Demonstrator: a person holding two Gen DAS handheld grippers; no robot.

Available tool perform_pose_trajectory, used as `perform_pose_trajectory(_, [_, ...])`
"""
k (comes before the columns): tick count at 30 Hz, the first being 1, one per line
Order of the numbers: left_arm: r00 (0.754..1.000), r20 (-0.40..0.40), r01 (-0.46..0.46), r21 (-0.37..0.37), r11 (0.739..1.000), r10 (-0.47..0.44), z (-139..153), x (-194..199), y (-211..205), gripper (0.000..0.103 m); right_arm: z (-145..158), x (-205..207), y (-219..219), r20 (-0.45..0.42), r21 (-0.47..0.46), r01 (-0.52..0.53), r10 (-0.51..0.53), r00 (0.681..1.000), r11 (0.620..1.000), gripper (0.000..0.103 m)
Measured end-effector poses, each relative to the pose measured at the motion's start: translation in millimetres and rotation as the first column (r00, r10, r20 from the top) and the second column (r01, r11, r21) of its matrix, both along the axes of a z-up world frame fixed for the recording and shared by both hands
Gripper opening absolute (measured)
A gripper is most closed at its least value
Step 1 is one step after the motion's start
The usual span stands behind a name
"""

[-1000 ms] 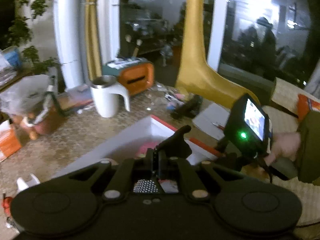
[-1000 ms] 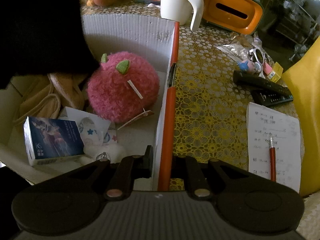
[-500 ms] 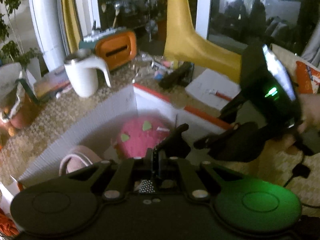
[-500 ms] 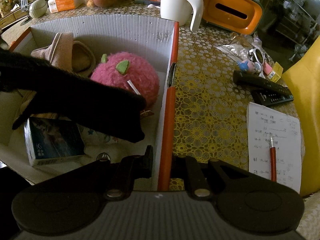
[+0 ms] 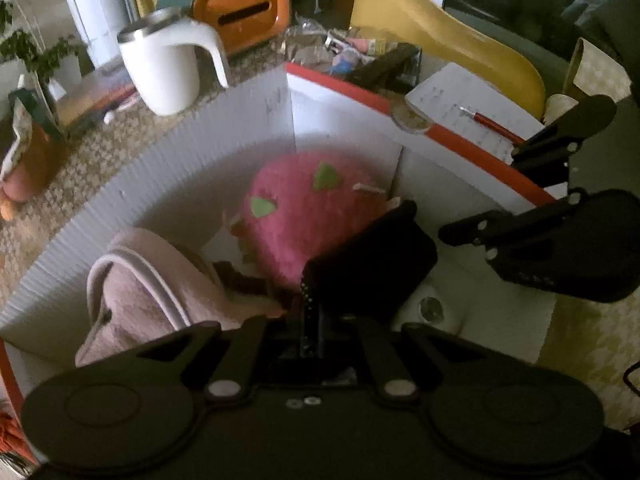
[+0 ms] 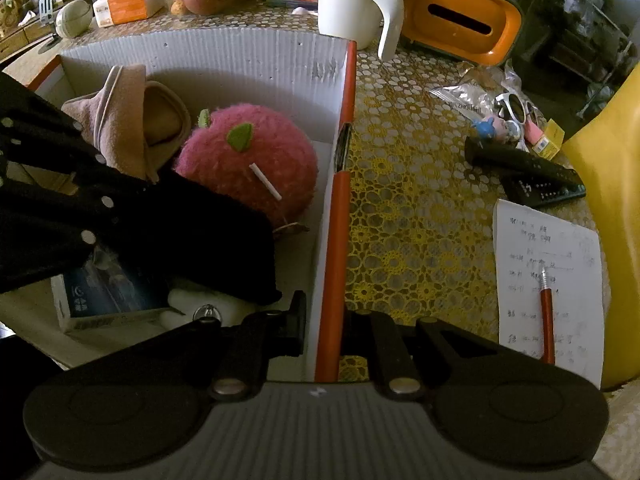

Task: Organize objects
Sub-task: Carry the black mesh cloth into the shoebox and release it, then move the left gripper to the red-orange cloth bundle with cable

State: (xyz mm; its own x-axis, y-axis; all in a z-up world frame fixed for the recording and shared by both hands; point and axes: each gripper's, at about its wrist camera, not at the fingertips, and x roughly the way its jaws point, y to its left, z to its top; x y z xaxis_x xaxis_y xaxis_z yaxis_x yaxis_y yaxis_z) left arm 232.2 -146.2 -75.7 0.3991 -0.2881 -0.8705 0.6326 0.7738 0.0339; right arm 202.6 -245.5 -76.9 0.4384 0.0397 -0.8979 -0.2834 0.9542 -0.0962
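A white corrugated box (image 5: 200,152) with an orange rim (image 6: 336,240) holds a pink plush ball (image 5: 312,208), a pinkish slipper (image 5: 136,288) and a small blue-and-white carton (image 6: 108,296). My left gripper (image 5: 310,312) reaches down into the box, its jaws starting to part with a black fabric item (image 5: 372,264) still pinched between them. That item (image 6: 208,240) lies low, in front of the plush ball (image 6: 248,160). My right gripper (image 6: 328,332) is shut on the box's right wall, one finger inside and one outside.
On the yellow lace tablecloth to the right of the box lie two black remotes (image 6: 524,168) and a sheet of paper with a red pen (image 6: 548,312). Behind the box stand a white mug (image 6: 352,0) and an orange tissue holder (image 6: 460,16). A yellow giraffe figure (image 5: 440,32) rises at the right.
My left gripper has come down from above the table into the box, carrying the black item toward the box floor. The right gripper has stayed clamped on the wall.
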Motion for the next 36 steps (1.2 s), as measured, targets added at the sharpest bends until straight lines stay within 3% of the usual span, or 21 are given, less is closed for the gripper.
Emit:
perform_pose_trajectory(4, [0.999,-0.049,0.002,0.008,1.0,-0.002,-5,3,1,0.011,-1,0,0,-0.005,0.002,0.007,-0.007,1.0,1.0,0.012])
perform_pose_trajectory(10, [1.0,-0.028,0.003,-0.029,1.0,-0.004,2,-1,6,0.025,-1,-1,1,-0.006,-0.004,0.009,-0.009,1.0,1.0,0.012])
perform_pose_trajectory(14, [1.0,-0.014,-0.005,-0.063,0.998,0.004,9,-6,11,0.041,-1,-1,1,-0.007,-0.005,0.012,-0.012,1.0,1.0,0.012])
perform_pose_trajectory(19, [1.0,0.008,-0.026,-0.101,0.995,0.027,19,-12,20,0.047,-1,-1,2,-0.006,-0.007,0.011,-0.012,1.0,1.0,0.012])
perform_pose_trajectory(28, [0.993,0.071,-0.083,-0.191,0.978,0.098,49,-27,48,0.056,-1,-2,2,-0.01,-0.013,0.016,-0.016,1.0,1.0,0.012])
perform_pose_trajectory(32, [0.977,0.145,-0.124,-0.207,0.971,0.156,64,-37,61,0.072,-1,-1,3,-0.011,-0.014,0.017,-0.017,1.0,1.0,0.012])
perform_pose_trajectory(36, [0.955,0.196,-0.175,-0.231,0.957,0.222,79,-41,79,0.08,-1,0,2,-0.014,-0.018,0.019,-0.02,1.0,1.0,0.012])
